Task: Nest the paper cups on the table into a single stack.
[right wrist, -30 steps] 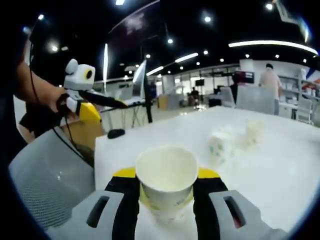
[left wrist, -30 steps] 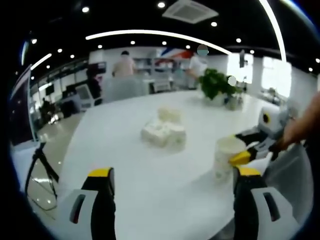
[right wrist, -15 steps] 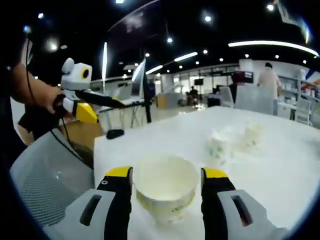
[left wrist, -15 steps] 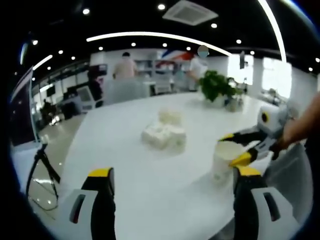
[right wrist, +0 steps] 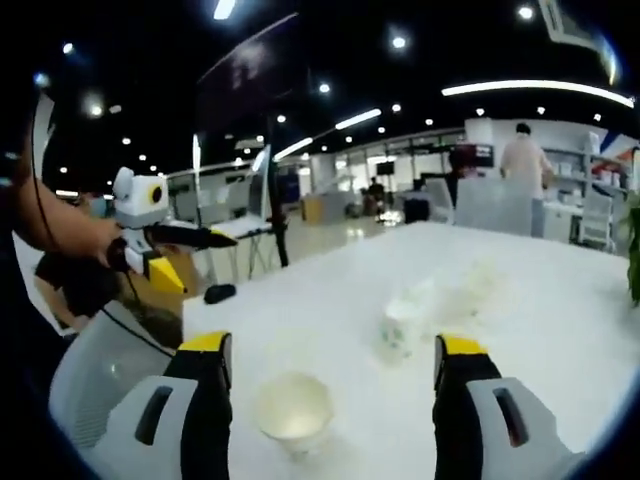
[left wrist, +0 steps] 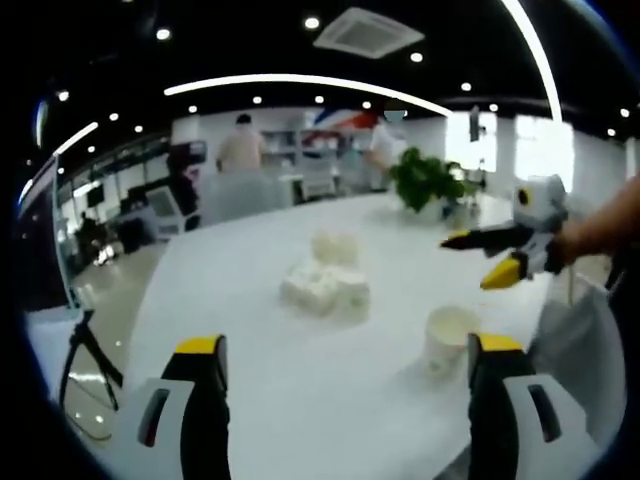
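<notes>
Right gripper hangs wide, empty, above one upright cup on the desk; left gripper wide too. Loose cups at twelve o'clock remain unstacked.

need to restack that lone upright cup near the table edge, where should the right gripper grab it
Grip the upright paper cup across its side wall just below the open rim, coming down from above with the open right gripper straddling it. It stands mouth-up, apart from the cup cluster.

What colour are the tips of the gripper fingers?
Yellow, capping black fingers; clearest in the right gripper view.
</notes>
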Available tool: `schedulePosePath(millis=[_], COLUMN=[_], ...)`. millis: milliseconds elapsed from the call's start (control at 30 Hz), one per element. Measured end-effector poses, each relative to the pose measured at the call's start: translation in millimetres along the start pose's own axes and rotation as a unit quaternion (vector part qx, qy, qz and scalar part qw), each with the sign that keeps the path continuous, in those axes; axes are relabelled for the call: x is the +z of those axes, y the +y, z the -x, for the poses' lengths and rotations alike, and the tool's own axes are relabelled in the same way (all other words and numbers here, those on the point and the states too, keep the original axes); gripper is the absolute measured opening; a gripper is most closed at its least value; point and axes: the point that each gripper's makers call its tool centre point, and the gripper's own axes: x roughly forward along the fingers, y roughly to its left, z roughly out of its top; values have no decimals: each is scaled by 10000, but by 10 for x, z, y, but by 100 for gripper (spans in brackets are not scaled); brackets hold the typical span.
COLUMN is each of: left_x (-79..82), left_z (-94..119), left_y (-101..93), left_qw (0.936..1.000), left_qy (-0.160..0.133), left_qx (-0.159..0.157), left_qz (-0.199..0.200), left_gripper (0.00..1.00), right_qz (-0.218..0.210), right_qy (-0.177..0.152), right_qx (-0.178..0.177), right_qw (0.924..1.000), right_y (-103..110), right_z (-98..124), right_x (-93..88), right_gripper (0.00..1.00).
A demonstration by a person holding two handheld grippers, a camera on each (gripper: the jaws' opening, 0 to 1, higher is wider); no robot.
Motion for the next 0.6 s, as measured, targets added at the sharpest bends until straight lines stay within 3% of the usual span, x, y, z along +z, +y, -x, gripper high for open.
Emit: schedulePosePath(millis=[100,200,300,400,600], left_x=[-47,-23,-69,-36,-69], left_z=[-10,-11,-30,-46,-66], left_y=[9,-15,62,160,236], left_qw=[10000,9993,9992,9995,9974], left_qy=[25,-117,50,-57,-115], left_qx=[-68,-334,-326,-301,-701], left_qz=[3,135,208,115,154], left_gripper=[99,99,99,99,99], right_qz=[19,-9,-121,-153,-101], right_qy=[-62,-126,-142,-51,11], right_qx=[-197,-341,-551,-720,-1116], right_qw=[9998,9993,9983,9973,9937], right_y=[-119,-180,-238,-274,-355], right_z=[82,159,225,252,329], right_x=[59,108,118,87,18], right_gripper=[84,86,90,94,100])
